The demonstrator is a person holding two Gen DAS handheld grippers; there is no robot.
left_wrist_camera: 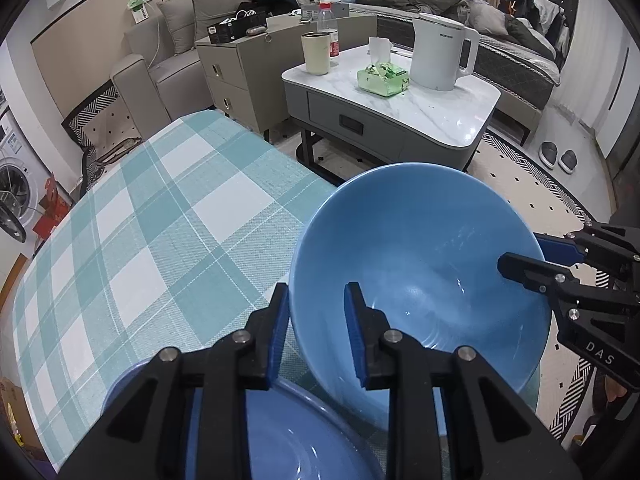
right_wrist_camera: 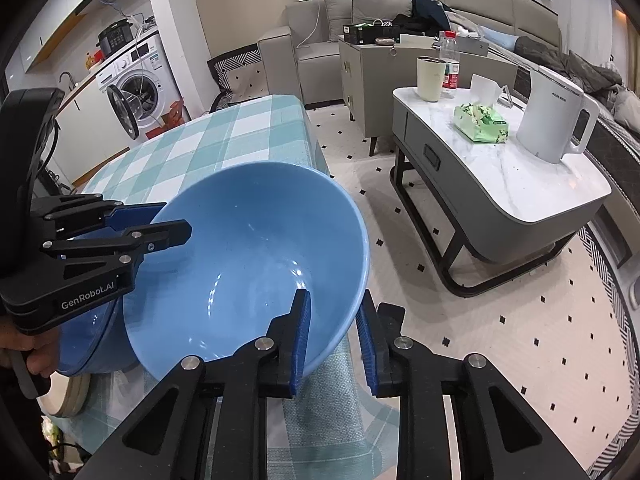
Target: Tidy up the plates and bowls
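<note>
A light blue bowl [left_wrist_camera: 420,264] [right_wrist_camera: 248,256] hangs tilted over the near corner of the checked table [left_wrist_camera: 160,216] [right_wrist_camera: 240,136]. My left gripper [left_wrist_camera: 318,332] [right_wrist_camera: 160,224] is shut on the bowl's left rim, one finger inside and one outside. On the opposite rim my right gripper [right_wrist_camera: 334,336] [left_wrist_camera: 532,256] is shut the same way. A second blue bowl [left_wrist_camera: 288,440] [right_wrist_camera: 92,344] sits on the table just under the held one. Beside it lies a pale plate [right_wrist_camera: 68,396], partly hidden by a hand.
Beyond the table's edge is patterned floor, then a marble-top coffee table [left_wrist_camera: 440,116] [right_wrist_camera: 520,184] with a white kettle [left_wrist_camera: 440,52], a green tissue pack [left_wrist_camera: 384,78], a cup and a bottle. A grey cabinet [left_wrist_camera: 244,68], a sofa and a washing machine [right_wrist_camera: 140,84] stand farther off.
</note>
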